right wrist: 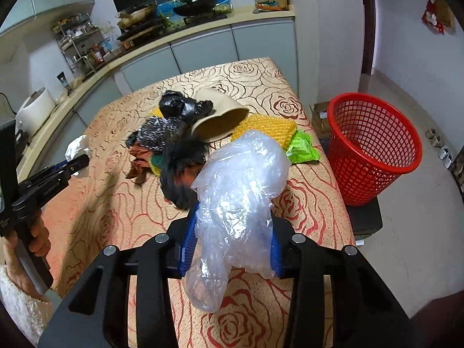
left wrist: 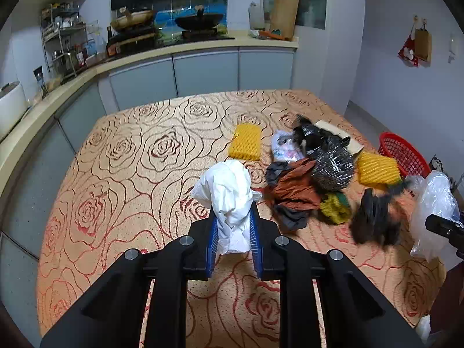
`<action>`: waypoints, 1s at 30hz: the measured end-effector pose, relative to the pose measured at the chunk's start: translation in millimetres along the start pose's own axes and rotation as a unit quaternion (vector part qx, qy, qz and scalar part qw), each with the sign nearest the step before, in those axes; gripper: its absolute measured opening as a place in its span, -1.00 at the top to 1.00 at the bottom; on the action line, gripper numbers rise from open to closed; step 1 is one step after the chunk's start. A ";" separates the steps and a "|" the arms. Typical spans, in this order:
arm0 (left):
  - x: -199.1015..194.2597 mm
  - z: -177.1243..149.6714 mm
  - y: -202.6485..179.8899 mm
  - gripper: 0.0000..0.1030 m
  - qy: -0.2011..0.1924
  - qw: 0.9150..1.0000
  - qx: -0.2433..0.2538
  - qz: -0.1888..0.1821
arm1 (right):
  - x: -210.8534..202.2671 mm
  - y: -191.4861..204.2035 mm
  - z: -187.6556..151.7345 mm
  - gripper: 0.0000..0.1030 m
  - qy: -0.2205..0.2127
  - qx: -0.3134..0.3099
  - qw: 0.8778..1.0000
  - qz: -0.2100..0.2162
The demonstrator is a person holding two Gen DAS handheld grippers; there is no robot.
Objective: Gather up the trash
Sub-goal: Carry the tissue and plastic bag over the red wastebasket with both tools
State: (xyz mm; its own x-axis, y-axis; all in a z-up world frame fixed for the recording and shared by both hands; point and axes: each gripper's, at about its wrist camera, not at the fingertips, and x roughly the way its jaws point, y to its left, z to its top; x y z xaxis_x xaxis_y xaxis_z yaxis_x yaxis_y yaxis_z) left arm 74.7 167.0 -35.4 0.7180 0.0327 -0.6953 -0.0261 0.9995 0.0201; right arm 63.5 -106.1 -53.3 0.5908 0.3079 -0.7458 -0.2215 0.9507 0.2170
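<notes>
My left gripper (left wrist: 233,217) is shut on a crumpled white tissue (left wrist: 226,188), held above the table. My right gripper (right wrist: 233,217) is shut on a clear plastic bag (right wrist: 237,191), also seen in the left wrist view (left wrist: 433,208). A red mesh trash basket (right wrist: 374,148) stands on a dark stool right of the table. A heap of trash lies on the table: black bags (right wrist: 179,105), a paper cup (right wrist: 220,119), yellow foam nets (left wrist: 245,142), a brown wrapper (left wrist: 293,188) and a green packet (right wrist: 303,148).
The rose-patterned table (left wrist: 130,159) sits by a grey kitchen counter (left wrist: 174,55) with pans, a rack and a white cooker. My left gripper and hand show at the left of the right wrist view (right wrist: 58,171). Floor lies beyond the basket.
</notes>
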 end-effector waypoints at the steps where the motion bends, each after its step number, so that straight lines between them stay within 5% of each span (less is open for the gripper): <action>1: -3.2 1.5 -2.4 0.64 -0.003 1.000 0.002 0.000 | -5.2 -0.4 -0.2 0.23 -0.005 0.000 1.000 0.001; 14: -22.5 25.9 -46.7 0.64 -0.033 0.999 0.020 -0.028 | -37.7 -23.6 16.8 0.23 -0.059 0.019 0.998 -0.008; 30: -17.6 77.9 -140.3 0.64 -0.063 0.990 0.066 -0.108 | -62.5 -91.3 48.5 0.23 -0.114 0.069 0.990 -0.047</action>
State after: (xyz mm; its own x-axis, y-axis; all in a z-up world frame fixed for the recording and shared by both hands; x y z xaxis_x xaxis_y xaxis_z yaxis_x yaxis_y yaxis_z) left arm 120.0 26.6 29.9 0.7788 -0.1899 -0.5979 0.2225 0.9747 -0.0198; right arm 84.4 -210.4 4.0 0.7672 0.2027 -0.6085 -0.0579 0.9668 0.2490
